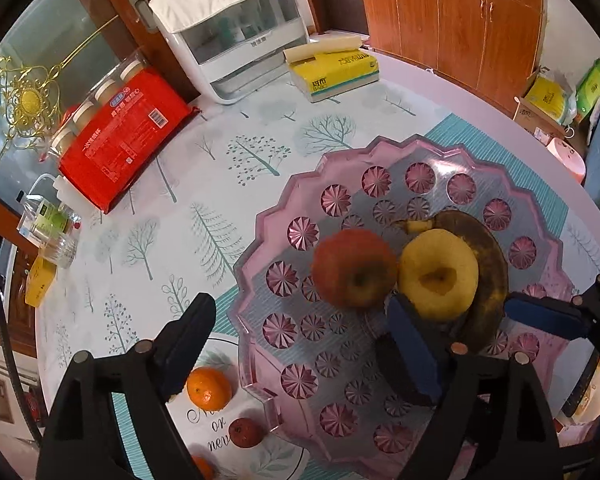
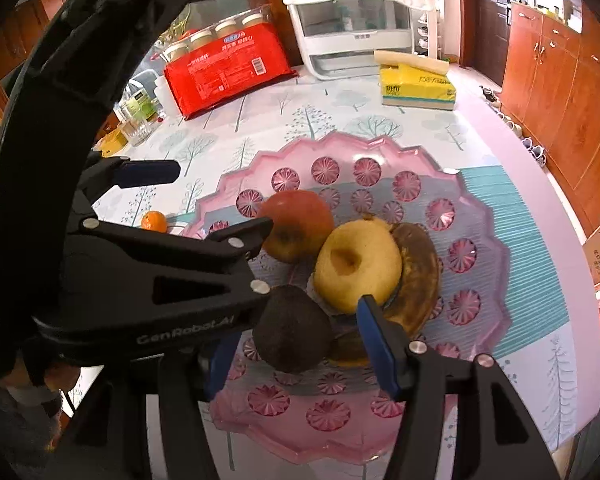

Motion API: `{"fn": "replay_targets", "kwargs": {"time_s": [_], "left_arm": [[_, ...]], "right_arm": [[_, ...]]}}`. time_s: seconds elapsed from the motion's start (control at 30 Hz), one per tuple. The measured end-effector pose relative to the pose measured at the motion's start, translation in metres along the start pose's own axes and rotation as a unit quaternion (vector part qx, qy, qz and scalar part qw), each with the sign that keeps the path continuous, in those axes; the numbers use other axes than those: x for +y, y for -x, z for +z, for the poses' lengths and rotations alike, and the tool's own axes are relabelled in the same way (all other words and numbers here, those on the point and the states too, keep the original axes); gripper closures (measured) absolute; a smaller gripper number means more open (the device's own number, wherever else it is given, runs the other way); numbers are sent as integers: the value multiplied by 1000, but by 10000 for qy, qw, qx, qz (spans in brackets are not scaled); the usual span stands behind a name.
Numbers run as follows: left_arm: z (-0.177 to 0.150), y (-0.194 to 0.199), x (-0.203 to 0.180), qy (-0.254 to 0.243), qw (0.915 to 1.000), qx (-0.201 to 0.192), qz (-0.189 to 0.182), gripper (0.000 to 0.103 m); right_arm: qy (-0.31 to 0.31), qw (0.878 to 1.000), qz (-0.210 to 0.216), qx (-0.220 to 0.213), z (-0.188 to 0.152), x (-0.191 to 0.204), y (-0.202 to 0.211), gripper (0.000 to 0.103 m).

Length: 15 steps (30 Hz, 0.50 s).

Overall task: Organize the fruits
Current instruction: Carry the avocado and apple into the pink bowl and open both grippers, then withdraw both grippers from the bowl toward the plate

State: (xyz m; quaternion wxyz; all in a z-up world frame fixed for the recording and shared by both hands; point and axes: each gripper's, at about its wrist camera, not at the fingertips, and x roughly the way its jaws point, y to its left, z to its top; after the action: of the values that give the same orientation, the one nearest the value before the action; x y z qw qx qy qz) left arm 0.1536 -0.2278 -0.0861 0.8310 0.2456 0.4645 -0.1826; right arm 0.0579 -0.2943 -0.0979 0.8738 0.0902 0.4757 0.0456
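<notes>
Pink clear tray (image 1: 540,208) w/ magenta starburst discs. Red apple (image 1: 354,268), yellow apple (image 1: 438,274), brown-black banana (image 1: 488,280), dark avocado (image 2: 294,330), orange tangerine (image 1: 209,387). Desk (image 1: 220,200) cloth: white w/ teal-grey trees. Red pack (image 1: 128,140); yellow tissue box (image 1: 336,72).

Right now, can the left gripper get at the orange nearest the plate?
Probably yes: the left gripper is open, and the orange sits uncovered on the table beside its finger, outside the pink plate.

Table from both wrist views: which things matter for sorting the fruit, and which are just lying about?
Job: pink faceted plastic tray; red apple; yellow apple; browned banana; dark avocado; orange mandarin; small red fruit.
Lying about: red packet of jars; yellow tissue pack; white covered appliance.
</notes>
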Motion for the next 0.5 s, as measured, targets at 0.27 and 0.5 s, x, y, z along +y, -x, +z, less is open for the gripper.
{"fn": "replay_targets", "kwargs": {"time_s": [0.27, 0.5], "left_arm": [[-6, 8, 3, 217, 9995, 100, -201, 6], [-18, 18, 8, 438, 9983, 186, -338, 6]], "right_arm": [[-27, 10000, 12, -61, -1, 0, 7, 44], [-38, 10000, 17, -26, -6, 2, 11, 44]]}}
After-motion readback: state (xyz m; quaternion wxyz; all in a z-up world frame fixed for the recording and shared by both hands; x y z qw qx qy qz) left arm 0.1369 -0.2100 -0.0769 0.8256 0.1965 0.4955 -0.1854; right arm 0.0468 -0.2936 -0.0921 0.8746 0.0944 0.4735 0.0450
